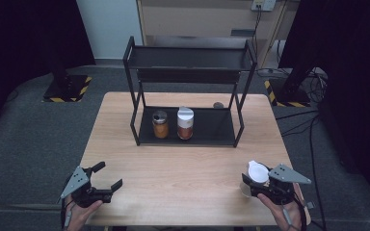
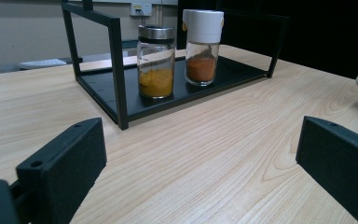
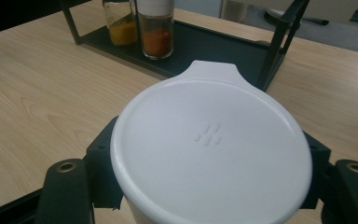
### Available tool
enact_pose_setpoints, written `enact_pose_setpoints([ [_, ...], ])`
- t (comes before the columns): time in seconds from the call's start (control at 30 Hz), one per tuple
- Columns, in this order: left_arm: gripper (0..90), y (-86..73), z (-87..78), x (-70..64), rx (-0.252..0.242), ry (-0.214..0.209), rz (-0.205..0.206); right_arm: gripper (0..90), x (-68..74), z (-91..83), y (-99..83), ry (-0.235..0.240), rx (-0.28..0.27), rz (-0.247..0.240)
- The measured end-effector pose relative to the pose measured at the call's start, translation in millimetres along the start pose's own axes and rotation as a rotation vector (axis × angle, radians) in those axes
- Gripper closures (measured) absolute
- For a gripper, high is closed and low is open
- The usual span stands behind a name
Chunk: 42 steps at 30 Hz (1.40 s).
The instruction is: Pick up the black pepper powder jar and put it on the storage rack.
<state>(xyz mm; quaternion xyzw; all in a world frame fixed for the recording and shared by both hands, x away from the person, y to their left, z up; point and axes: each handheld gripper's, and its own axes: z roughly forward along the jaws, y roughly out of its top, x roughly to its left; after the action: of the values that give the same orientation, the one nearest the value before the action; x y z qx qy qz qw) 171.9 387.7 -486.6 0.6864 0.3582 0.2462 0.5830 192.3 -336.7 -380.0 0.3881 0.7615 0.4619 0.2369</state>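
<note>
Currently right gripper (image 1: 259, 182) clamps a white-lidded jar (image 1: 257, 172) at counter (image 1: 183, 163) 5 o'clock; left gripper (image 1: 107, 177) wide open, empty, at 7 o'clock.

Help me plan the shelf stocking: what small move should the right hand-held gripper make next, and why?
Probably lift the white-capped jar and carry it toward the rack. The right hand-held gripper is already shut on it near the table's front edge, and the rack's bottom shelf has bare space to the right of the two spice jars. The left hand-held gripper is open and holds nothing.
</note>
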Motion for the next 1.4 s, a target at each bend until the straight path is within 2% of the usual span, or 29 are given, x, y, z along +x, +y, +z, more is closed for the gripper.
enact_pose_setpoints([
  [0.2, 0.5, -0.1, -0.1, 0.3, 0.0, -0.001, -0.001, 30.5, 0.5, 10.9, 15.7, 0.031, 0.0, -0.018],
  [0.33, 0.5, 0.0, 0.1, 0.5, 0.001, -0.003, 0.001, 30.5, -1.3, 20.6, 25.3, 0.045, -0.003, -0.008],
  [0.57, 0.5, -0.9, -0.3, 1.3, -0.004, -0.005, -0.003, 30.5, -4.6, 35.5, 42.3, 0.052, -0.007, -0.015],
  [0.9, 0.5, -0.8, 0.2, 1.5, 0.0, -0.007, -0.004, 30.5, -10.6, 47.6, 65.9, 0.064, -0.029, -0.022],
  [1.4, 0.7, -1.0, 1.2, 3.0, 0.007, -0.018, -0.004, 30.5, -14.3, 77.4, 108.4, 0.055, -0.026, -0.048],
])
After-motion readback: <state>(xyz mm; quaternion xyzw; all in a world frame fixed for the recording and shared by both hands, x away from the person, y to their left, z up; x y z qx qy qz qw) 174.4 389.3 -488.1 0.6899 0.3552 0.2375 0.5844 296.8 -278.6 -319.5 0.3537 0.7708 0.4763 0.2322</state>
